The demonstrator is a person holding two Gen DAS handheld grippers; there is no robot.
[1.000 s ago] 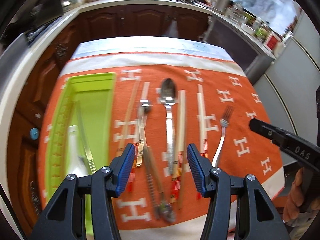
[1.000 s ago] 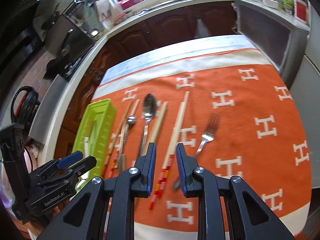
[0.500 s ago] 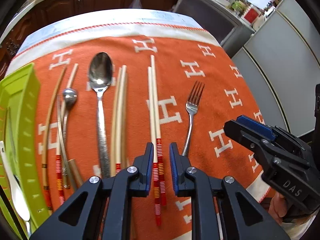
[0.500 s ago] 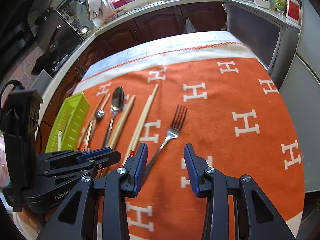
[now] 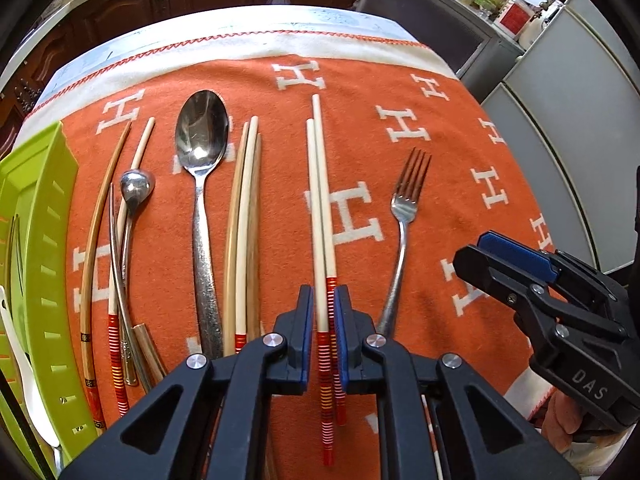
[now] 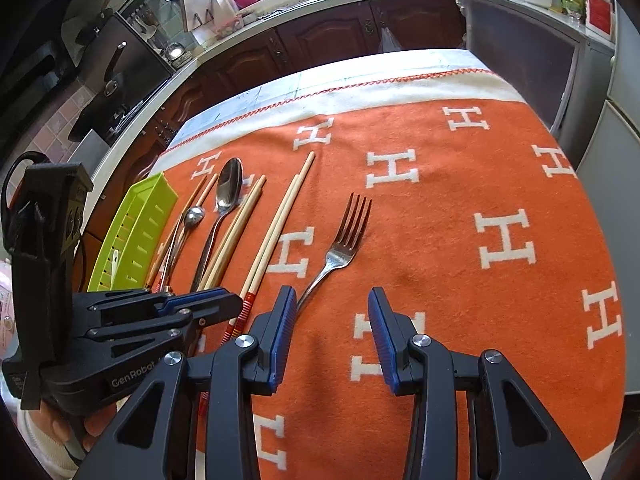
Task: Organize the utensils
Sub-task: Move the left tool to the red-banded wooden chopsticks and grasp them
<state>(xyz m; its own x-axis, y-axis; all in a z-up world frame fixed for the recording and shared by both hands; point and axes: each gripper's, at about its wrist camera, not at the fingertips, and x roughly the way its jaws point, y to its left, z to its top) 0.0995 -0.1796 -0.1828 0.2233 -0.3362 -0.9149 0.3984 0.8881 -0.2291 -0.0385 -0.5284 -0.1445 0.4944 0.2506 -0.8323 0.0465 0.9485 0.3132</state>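
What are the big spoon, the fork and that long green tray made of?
The big spoon looks like polished metal, probably stainless steel: its bowl mirrors the room, and the handle seems textured. The fork has the same silvery shine, so likely steel too. The green tray seems moulded plastic: flat, even lime colour with slots cut in its wall.

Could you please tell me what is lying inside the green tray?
In the green tray lie a white plastic utensil and thin metal pieces; its near end is out of frame.
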